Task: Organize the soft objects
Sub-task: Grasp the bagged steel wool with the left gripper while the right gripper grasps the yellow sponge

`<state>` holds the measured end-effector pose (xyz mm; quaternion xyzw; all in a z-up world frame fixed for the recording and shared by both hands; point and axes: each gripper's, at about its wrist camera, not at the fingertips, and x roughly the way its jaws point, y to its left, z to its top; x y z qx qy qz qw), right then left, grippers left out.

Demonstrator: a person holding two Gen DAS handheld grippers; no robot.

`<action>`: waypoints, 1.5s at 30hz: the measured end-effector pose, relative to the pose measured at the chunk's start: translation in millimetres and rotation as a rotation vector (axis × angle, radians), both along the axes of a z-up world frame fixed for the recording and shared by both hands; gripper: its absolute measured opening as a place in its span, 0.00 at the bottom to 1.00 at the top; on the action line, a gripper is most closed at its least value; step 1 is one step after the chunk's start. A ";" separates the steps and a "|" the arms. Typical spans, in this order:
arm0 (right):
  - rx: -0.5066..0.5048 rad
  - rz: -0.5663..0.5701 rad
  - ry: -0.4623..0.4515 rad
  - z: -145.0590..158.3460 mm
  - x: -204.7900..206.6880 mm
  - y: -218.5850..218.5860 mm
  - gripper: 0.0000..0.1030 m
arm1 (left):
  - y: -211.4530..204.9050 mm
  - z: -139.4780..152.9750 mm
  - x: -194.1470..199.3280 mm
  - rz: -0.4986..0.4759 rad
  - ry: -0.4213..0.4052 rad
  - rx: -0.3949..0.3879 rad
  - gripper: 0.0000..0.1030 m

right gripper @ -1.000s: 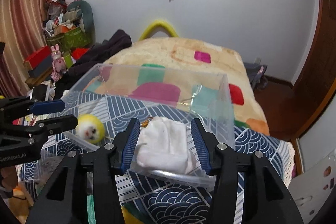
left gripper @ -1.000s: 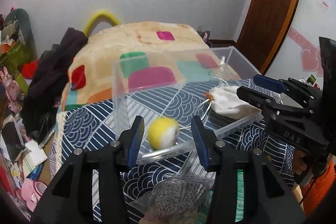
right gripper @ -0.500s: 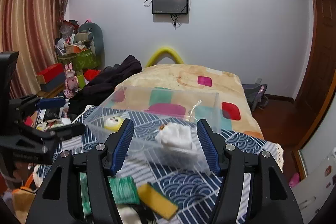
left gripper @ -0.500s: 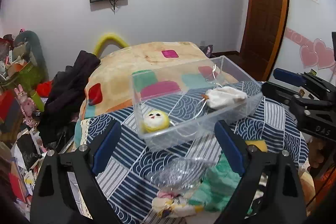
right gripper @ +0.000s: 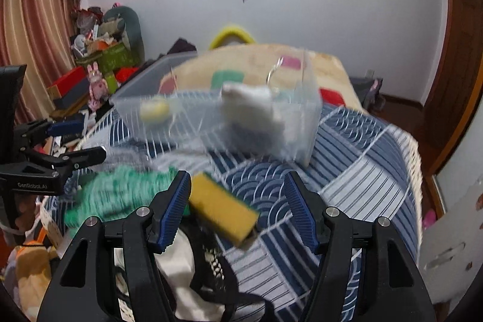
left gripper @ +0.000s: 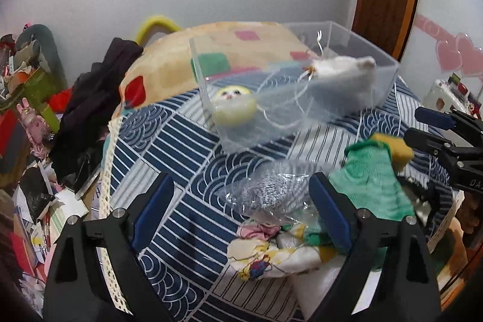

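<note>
The left gripper (right gripper: 75, 142), seen from the right wrist camera, has small pale letters on its black side that read "GenRobot.AI". The right gripper (left gripper: 428, 129), seen from the left wrist camera, shows "DA" on its black body, and the rest is cut off

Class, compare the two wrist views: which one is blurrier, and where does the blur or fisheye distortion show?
Right wrist view: heavy motion smear across the clear plastic bin, green knitted cloth and yellow sponge. Left wrist view: sharper, the round yellow plush only mildly soft. Both views: dark fisheye corners, curved edges.
</note>
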<state>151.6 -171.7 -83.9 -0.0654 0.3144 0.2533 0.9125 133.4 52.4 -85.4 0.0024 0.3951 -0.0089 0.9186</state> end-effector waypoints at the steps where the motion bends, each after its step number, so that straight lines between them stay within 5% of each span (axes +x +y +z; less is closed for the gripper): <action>1: -0.006 0.000 0.011 -3.7 0.0 1.4 0.59 | 0.0 -2.7 -0.6 -0.004 0.004 -0.004 0.89; 12: -0.034 0.033 0.050 -25.4 -7.6 10.6 0.59 | -15.6 -22.7 13.3 -0.057 0.029 -0.041 0.89; 19: -0.059 0.046 0.029 -27.0 -10.6 8.5 0.54 | -14.2 -29.0 18.8 -0.115 0.091 -0.185 0.50; 26: -0.096 0.026 -0.010 -23.0 -15.2 12.4 0.37 | -21.9 -20.6 9.5 -0.120 0.073 -0.160 0.28; 45: 0.011 -0.005 -0.103 18.3 -23.1 -1.1 0.34 | -3.9 37.9 -21.6 -0.018 -0.117 -0.088 0.24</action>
